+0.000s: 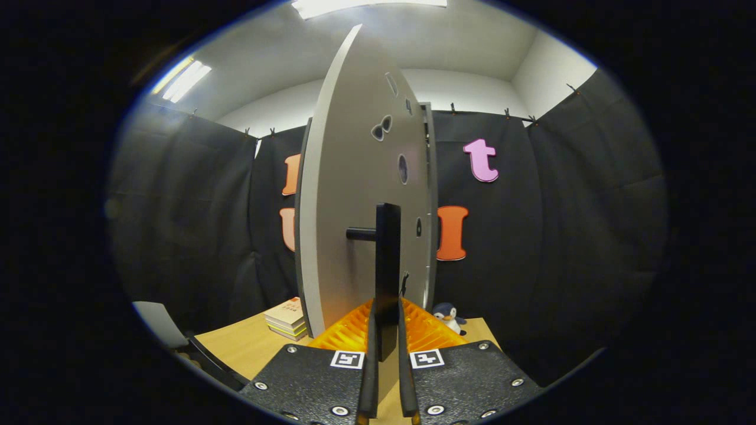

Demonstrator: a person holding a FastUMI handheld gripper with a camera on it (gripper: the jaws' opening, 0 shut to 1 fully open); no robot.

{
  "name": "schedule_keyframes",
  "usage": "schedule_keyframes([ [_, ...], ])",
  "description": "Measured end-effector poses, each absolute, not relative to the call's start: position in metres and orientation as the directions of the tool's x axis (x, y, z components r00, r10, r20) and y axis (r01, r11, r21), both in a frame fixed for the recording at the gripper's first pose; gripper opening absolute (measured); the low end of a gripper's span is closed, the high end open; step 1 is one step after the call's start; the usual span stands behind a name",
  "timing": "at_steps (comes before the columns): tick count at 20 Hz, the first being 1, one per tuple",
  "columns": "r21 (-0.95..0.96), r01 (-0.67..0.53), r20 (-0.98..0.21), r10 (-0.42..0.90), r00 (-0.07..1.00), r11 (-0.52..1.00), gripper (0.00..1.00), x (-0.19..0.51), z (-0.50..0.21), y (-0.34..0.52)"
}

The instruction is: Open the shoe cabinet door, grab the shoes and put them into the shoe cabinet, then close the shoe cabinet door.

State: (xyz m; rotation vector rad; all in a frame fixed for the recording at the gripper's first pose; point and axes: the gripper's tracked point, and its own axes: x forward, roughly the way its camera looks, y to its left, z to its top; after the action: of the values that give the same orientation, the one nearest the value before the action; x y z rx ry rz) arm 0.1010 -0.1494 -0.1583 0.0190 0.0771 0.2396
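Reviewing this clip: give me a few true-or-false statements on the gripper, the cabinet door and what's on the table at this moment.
1. The gripper is shut on the black bar handle of the grey cabinet door. True.
2. The door is flat against the cabinet. False: it stands swung out, edge-on to the camera.
3. A stack of books lies on the wooden table. True.
4. A small penguin toy sits on the books. False: it sits apart, on the door's other side.

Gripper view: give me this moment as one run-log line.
stage: door handling | gripper: shut on door handle | cabinet door: swung open, edge-on | books, penguin toy: on table
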Motion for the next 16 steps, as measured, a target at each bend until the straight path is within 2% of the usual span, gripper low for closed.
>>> schedule_keyframes([
  [3, 0.017, -0.17, -0.08, 0.171, 0.982, 0.985, 0.08, 0.109, -0.161, -0.195],
  [5, 0.043, -0.179, -0.087, 0.182, 0.979, 0.983, 0.05, 0.112, -0.162, -0.204],
  [8, 0.027, -0.226, -0.087, 0.227, 0.97, 0.974, 0.07, 0.11, -0.162, -0.19],
  [11, -0.013, -0.184, -0.094, 0.182, 0.979, 0.983, 0.07, 0.108, -0.163, -0.196],
  [16, 0.048, -0.134, -0.104, 0.138, 0.985, 0.99, 0.06, 0.1, -0.158, -0.202],
])
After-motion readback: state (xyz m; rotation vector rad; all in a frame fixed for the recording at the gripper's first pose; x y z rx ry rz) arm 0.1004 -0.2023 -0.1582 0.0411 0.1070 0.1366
